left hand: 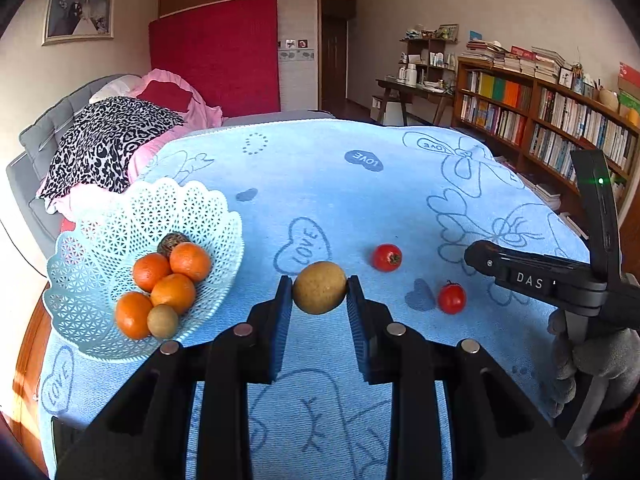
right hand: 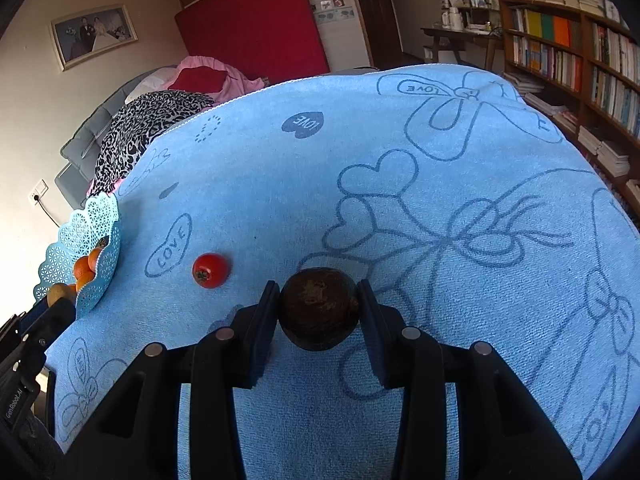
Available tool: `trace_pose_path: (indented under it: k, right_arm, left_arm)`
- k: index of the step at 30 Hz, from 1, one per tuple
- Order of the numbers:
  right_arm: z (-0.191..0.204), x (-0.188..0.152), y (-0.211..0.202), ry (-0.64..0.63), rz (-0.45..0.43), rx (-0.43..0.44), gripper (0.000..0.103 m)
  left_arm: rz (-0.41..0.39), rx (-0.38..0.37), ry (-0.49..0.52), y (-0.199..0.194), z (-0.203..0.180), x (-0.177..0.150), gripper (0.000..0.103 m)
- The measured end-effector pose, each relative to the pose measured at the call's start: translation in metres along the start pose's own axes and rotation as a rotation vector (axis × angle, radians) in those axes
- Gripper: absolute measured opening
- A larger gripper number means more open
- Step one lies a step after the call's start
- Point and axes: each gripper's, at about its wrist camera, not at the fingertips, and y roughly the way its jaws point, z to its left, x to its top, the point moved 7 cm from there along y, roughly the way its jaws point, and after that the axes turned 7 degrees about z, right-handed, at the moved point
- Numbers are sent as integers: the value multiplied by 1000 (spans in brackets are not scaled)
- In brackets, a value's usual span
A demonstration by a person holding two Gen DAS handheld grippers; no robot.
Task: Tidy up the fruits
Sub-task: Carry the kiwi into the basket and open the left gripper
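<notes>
My 2 fisheye views each look forward along a gripper, low and close over the blue towel (left hand: 320,184) on the bench, facing the red mattress (left hand: 216,52) and bookshelf (right hand: 580,52). Both share the lattice basket (left hand: 100,264), left of each view.

Oranges (left hand: 172,276) lie in the basket (left hand: 92,264), left of two tomatoes (left hand: 387,257).

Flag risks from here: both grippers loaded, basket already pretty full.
1. The tan fruit sits at the very tips of the left gripper fingers; it might slip out in transit.
2. The basket is shallow, with fruit piled near its front rim; a dropped fruit may roll out.
3. The right gripper with the dark fruit heads the same way: possible collision.
</notes>
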Motion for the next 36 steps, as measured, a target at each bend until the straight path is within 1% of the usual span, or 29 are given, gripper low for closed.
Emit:
trace_pose_path:
  k: [8,16,21,29,30,31,32,33,34,36]
  right_arm:
    - [6,3,-7,-1,-13,-23,40]
    - [28,-1,-19,-24,-17,1,40]
    - [42,-3,-27,-45,-23,23,40]
    - [56,-6,-29,-61,-14,54,40]
    - [57,-6,-28,-61,-11,58,40]
    - [58,-6,-28,-61,-8,61,40]
    - [60,-6,-28,-62,-6,64,40]
    - [61,-5,-28,-66,-6,66,40]
    - [64,-5,-29,-71,-7,67,40]
    - [69,-4,-30,-82,-9,71,40]
  left_arm:
    - [-30,82,-118,-20,70,1,28]
    - [-36,159,-227,-30,130,0,28]
    - [-18,182,-273,-27,150,-3,28]
    - [-4,191,-301,-21,156,-6,29]
    - [-8,194,-307,-22,158,-5,34]
    - [-10,194,-313,-22,159,-5,51]
    - [-11,194,-320,-23,160,-5,62]
    - [-20,197,-329,-25,163,-4,79]
    - [-36,208,-338,-30,166,-3,83]
    - [-61,217,-348,-38,171,-1,83]
